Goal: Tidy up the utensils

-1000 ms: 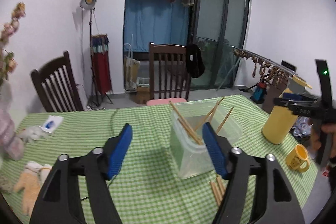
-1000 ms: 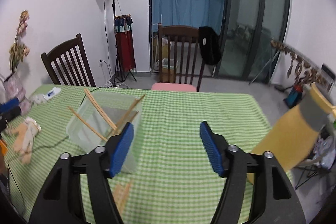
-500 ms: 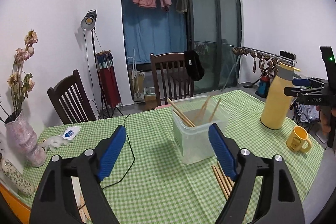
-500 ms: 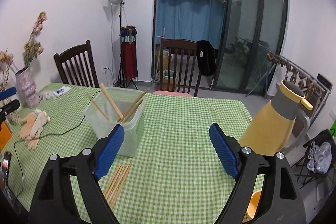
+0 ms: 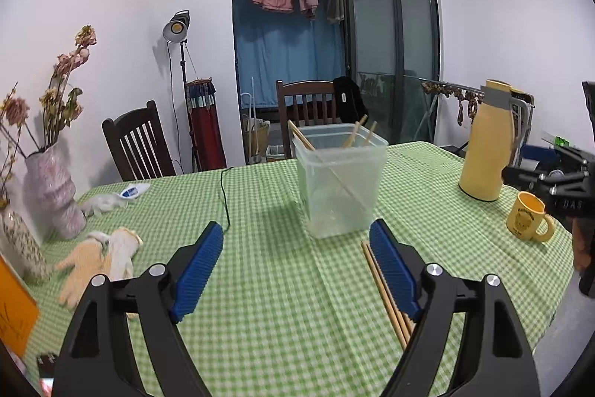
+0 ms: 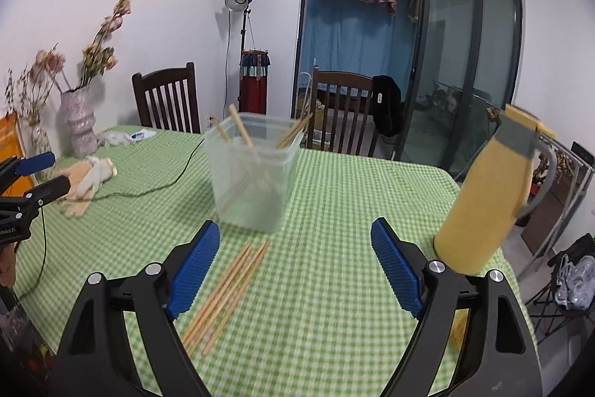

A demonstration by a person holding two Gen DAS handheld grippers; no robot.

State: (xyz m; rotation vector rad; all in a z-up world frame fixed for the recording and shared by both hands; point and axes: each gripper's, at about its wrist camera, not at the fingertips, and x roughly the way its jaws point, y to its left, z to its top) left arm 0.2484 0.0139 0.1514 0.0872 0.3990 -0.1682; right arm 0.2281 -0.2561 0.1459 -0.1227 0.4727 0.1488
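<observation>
Green-checked tablecloth everywhere, and I'm using the clear plastic tub in the middle of it as my reference point. 3 chopsticks lean inside the tub already, tips poking over its rim. Loose chopsticks lie flat on the cloth just in front of the tub, on my side of it, fanned out a bit and close to each other.

My left gripper hangs over the cloth in front of the tub with its blue pads spread wide, nothing between them. The left jaws have just been opening a bit further; its right finger sits right over the top end of that loose bundle, though I can't tell if it touches. My right gripper is the same story: jaws wide apart, empty, opened up within the last moment and now steady, with the loose sticks just under its left finger.

Right of the tub stands a yellow thermos jug, and a yellow mug nearer me beside it. Left of the tub: a black cable, a plush toy and a pink vase with dried flowers.
</observation>
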